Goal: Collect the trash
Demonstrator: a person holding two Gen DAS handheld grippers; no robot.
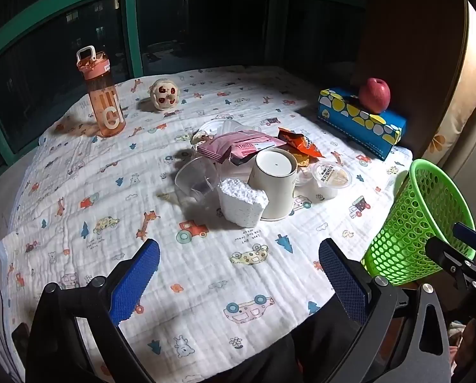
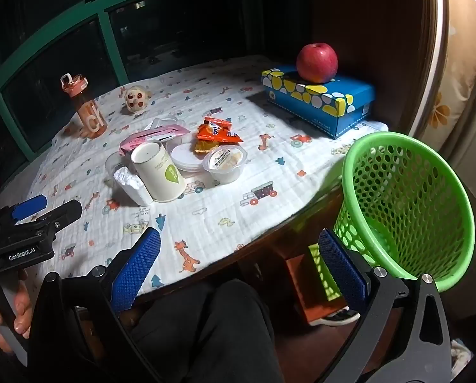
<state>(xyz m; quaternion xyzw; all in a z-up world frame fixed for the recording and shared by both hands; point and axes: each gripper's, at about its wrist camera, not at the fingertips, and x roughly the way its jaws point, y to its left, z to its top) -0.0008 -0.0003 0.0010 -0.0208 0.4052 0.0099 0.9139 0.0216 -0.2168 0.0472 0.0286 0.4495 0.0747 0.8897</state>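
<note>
A little heap of trash sits on the table cloth (image 1: 206, 271), and the white paper cup (image 1: 274, 188) is upside down in the middle of it; a chunk of white foam (image 1: 242, 202) leans right against the cup on its near left side; a clear plastic cup (image 1: 196, 182) lies on its side just left of the foam; a pink wrapper (image 1: 238, 145) is just behind the cup; an orange snack bag (image 2: 217, 132) is behind the cup and a bit to the right; a small jelly tub (image 2: 226, 162) with a lid is just right of the cup; a flat round lid (image 2: 186, 158) lies between the cup and the tub.

The green basket (image 2: 407, 204) is tipped over at the table's edge, well to the right of the cup, with its mouth showing and nothing I can see inside.

Far behind the cup on the left stands an orange water bottle (image 1: 102, 95), with a small round toy (image 1: 164, 94) near it; far behind on the right is a blue box (image 2: 321, 102) with a red apple (image 2: 317, 63) on top.

The left gripper (image 1: 238, 281) hangs over the cloth on the near side of the cup, its blue fingers (image 1: 135, 281) wide apart and holding nothing; the right gripper (image 2: 238, 274) is near the basket, also wide apart and holding nothing.
</note>
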